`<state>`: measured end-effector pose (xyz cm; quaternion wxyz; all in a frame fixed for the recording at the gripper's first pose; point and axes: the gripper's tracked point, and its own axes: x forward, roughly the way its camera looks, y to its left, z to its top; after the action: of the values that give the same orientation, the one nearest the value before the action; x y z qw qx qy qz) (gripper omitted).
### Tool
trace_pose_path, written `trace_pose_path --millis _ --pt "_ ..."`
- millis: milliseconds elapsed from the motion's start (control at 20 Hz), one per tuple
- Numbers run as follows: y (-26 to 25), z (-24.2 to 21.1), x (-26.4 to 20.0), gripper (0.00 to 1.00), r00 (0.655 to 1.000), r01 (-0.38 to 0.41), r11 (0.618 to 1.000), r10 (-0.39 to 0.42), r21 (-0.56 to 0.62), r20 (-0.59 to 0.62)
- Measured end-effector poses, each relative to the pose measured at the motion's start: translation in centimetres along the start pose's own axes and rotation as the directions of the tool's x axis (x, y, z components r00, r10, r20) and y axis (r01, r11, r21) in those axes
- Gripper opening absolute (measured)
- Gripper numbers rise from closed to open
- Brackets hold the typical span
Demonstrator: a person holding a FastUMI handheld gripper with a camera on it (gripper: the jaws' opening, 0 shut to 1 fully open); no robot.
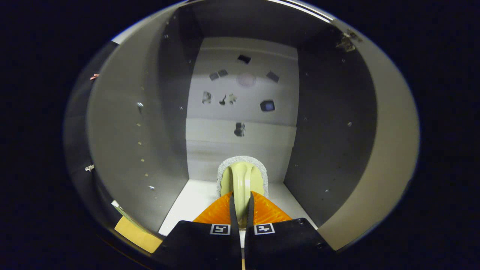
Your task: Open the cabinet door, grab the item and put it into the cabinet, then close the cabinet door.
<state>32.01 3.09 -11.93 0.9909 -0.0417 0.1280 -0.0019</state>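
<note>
The gripper [240,210] pinches the handle of a pale brush [242,180] tight between both fingers. The brush sits inside the open cabinet [240,142], near its back wall.

The gripper [242,210] has its 2 orange fingers [215,213] pressed on a cream handle [242,180]; its grey-edged head [243,165] reaches just ahead, inside the cabinet [240,135].

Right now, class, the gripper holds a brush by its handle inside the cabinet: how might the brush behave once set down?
The gripper fingers pinch the brush on its thin, smooth cream handle, so it may slip. The handle looks rigid. Its broad grey pad should rest flat on the cabinet floor, unlikely to roll.
</note>
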Motion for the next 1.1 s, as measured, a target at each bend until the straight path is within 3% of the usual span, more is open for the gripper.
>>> trace_pose_path --millis 400,550,600,750,1000,1100 --pt "-0.8 -4.9 6.6 0.11 0.988 0.032 0.998 -0.023 0.057 -0.152" --pt "-0.2 -4.2 7.2 0.11 0.994 0.008 0.998 0.000 0.068 -0.109" --pt "0.0 -4.0 7.1 0.16 0.995 0.001 0.998 0.005 0.063 -0.098" --pt "0.3 -4.6 7.8 0.17 0.995 -0.010 0.998 0.015 0.056 -0.098" --pt "0.7 -5.8 9.4 0.29 0.993 -0.023 0.997 0.031 0.067 -0.118" --pt "0.8 -5.9 9.7 0.29 0.993 -0.023 0.997 0.031 0.068 -0.115"
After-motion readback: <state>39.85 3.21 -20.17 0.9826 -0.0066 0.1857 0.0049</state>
